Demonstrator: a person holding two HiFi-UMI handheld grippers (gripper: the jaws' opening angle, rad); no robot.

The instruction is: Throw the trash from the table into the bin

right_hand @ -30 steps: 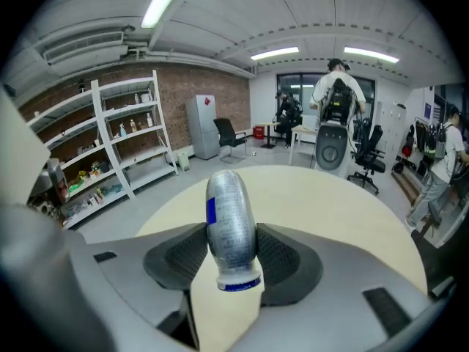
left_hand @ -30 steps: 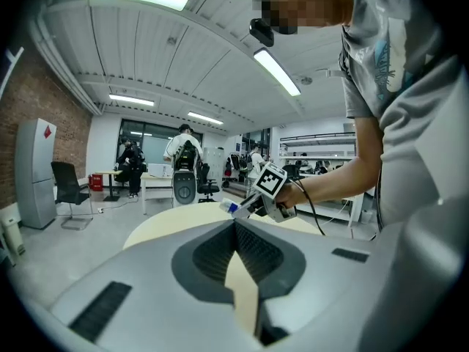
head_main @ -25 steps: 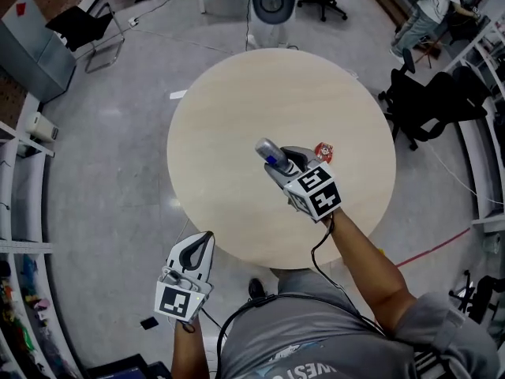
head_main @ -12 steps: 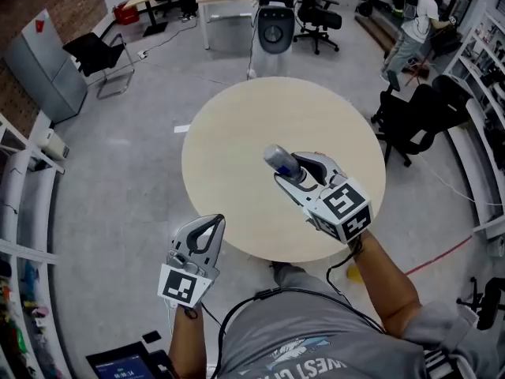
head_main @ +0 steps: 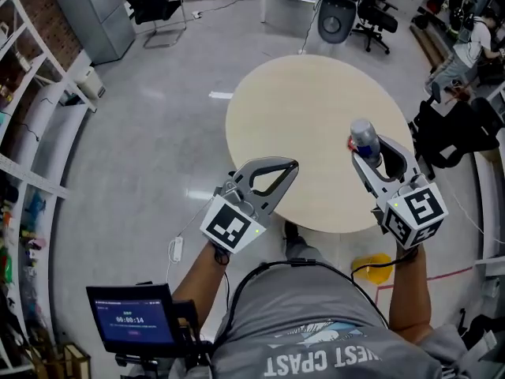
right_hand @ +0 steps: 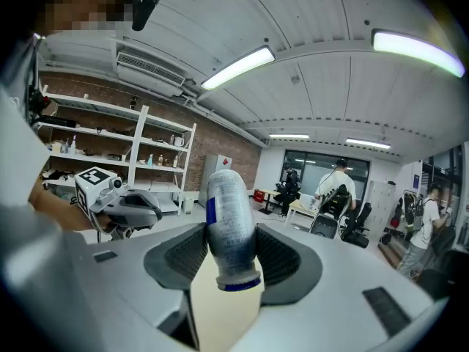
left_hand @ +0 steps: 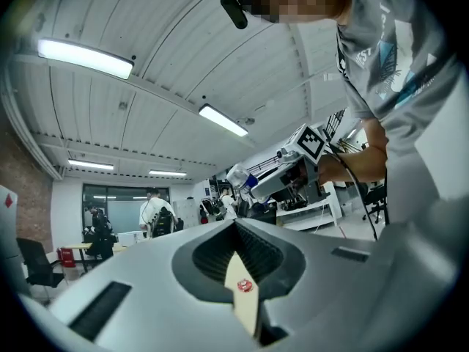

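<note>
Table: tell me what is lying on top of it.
A small red wrapper lies near the table's right-hand edge, partly covered by the bottle gripped in the right tool. Whatever else that tool and bottle cover cannot be seen.

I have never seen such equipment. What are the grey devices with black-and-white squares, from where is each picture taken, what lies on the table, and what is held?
There is no robot: a person holds a hand-operated claw in each hand, and the marked cubes belong to them. The downward picture comes from a camera on the person's head. The other two come from cameras riding on each claw, looking along its jaws. The left claw is shut and empty. The right claw is clamped on a bottle with a blue label, held in the air. On the round table lies one small red piece of trash.
</note>
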